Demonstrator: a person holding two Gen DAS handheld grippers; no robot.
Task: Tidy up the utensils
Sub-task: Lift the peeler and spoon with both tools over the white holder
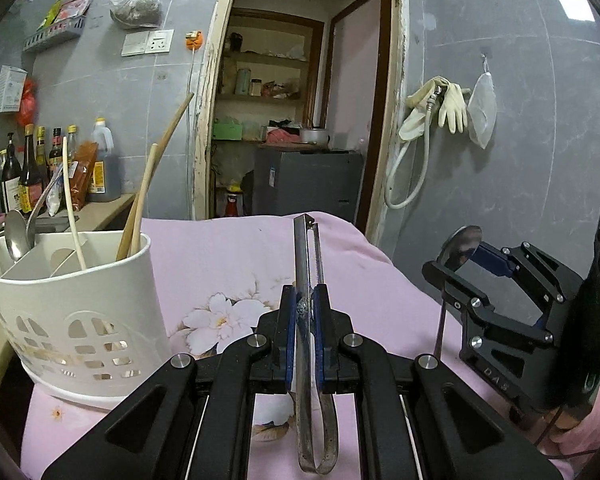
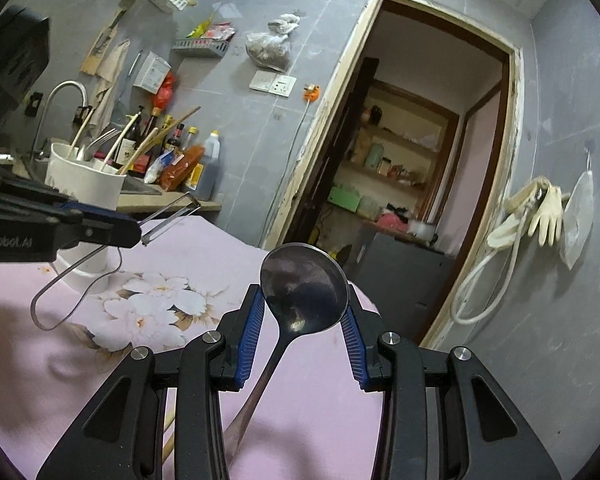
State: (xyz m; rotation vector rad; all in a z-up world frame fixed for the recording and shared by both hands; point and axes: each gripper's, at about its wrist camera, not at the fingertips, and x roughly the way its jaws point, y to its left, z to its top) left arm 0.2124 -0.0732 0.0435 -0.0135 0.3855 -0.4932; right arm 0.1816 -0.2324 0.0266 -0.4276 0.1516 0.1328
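Observation:
My left gripper (image 1: 305,300) is shut on a metal peeler (image 1: 309,256), blade pointing up and forward, above the pink floral cloth (image 1: 228,256). The peeler also shows in the right wrist view (image 2: 168,212), held by the left gripper (image 2: 138,236). My right gripper (image 2: 304,312) is shut on the bowl of a steel spoon (image 2: 304,284), with the handle hanging down. The right gripper (image 1: 454,264) with the spoon (image 1: 460,246) shows at the right of the left wrist view. A white utensil caddy (image 1: 80,296) at the left holds chopsticks, spoons and wooden utensils; it also shows in the right wrist view (image 2: 86,184).
Sauce bottles (image 1: 32,164) stand on the counter behind the caddy. A sink with a faucet (image 2: 60,96) is at the far left. An open doorway (image 1: 300,120) is ahead. Gloves and a hose (image 1: 440,108) hang on the right wall. A wooden stick (image 2: 168,440) lies on the cloth.

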